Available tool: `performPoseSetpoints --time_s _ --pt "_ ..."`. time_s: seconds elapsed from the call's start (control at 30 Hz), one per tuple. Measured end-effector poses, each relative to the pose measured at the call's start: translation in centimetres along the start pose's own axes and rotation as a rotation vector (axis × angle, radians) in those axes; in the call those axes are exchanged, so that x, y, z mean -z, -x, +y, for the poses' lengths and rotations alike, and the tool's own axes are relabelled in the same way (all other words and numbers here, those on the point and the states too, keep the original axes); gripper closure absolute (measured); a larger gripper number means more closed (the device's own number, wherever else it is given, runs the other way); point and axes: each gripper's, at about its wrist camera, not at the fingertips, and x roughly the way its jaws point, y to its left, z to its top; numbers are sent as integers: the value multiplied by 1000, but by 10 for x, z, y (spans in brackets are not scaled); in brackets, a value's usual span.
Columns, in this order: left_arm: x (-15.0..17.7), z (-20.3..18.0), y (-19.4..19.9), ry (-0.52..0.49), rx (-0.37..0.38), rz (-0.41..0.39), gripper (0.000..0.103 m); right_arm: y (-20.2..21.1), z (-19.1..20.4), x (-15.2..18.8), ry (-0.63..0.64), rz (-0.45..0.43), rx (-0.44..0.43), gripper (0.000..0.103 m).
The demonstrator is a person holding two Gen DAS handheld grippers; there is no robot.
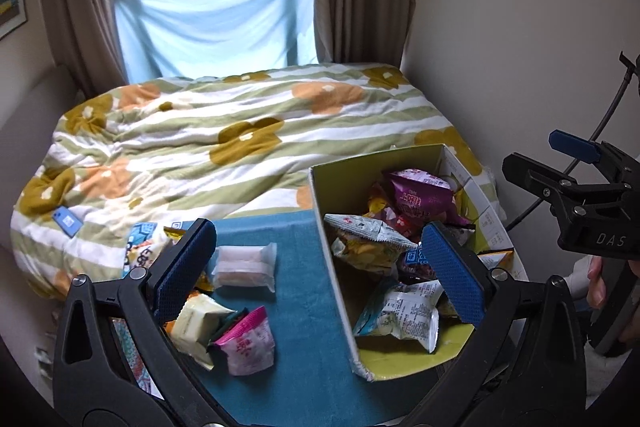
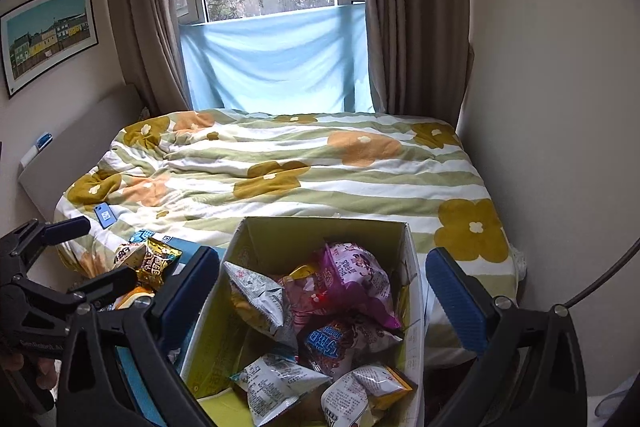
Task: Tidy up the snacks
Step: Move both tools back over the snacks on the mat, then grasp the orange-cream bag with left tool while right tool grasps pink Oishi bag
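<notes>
The cardboard box [image 2: 320, 311] already holds most of the snack packets, and it sits between the right gripper [image 2: 324, 307] jaws, which stand apart and empty. The left gripper [image 1: 320, 271] jaws are also apart; loose packets [image 1: 244, 341] remaining on the teal counter [image 1: 304, 367] lie between them and beside its left jaw.

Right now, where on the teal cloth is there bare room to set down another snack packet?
Free: the teal cloth strip between the pink-and-white packet and the green-lined cardboard box, and the patch beyond the clear-wrapped pastry packet. Crowded: the cloth's left edge, where the loose packets cluster, and inside the box.
</notes>
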Motion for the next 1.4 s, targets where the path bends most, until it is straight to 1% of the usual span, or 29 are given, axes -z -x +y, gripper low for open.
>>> performPoseSetpoints --time_s 0.2,0.33,0.4,0.57,0.67,0.73,0.87,1.03,1.1,1.23,1.33,1.4 --pt "24 34 33 62 -47 -34 1 26 34 15 41 -50 -27 0" --pt "40 65 50 85 -65 -40 1 29 57 25 48 -35 -30 0" --pt "48 83 57 89 -77 -48 1 28 70 32 35 -22 -32 0" --pt "64 131 71 82 -105 -44 1 28 103 49 -24 0 7 0" --pt "75 163 77 88 -101 -39 1 30 122 59 -66 9 28 0" --pt "84 185 77 104 -77 -19 1 30 136 67 -92 11 28 0" --pt "101 219 69 118 6 39 1 27 166 80 -124 34 44 0" --pt "122 239 48 44 62 76 1 17 203 96 -134 48 48 0" --pt "129 243 34 18 91 108 1 9 216 106 -135 51 49 0" --pt "138 244 -5 4 151 172 1 -16 236 126 -140 65 46 0" --pt "143 242 -38 11 170 201 1 -38 244 143 -144 96 37 0" --pt "147 241 -61 22 167 216 1 -55 248 154 -139 120 28 0"
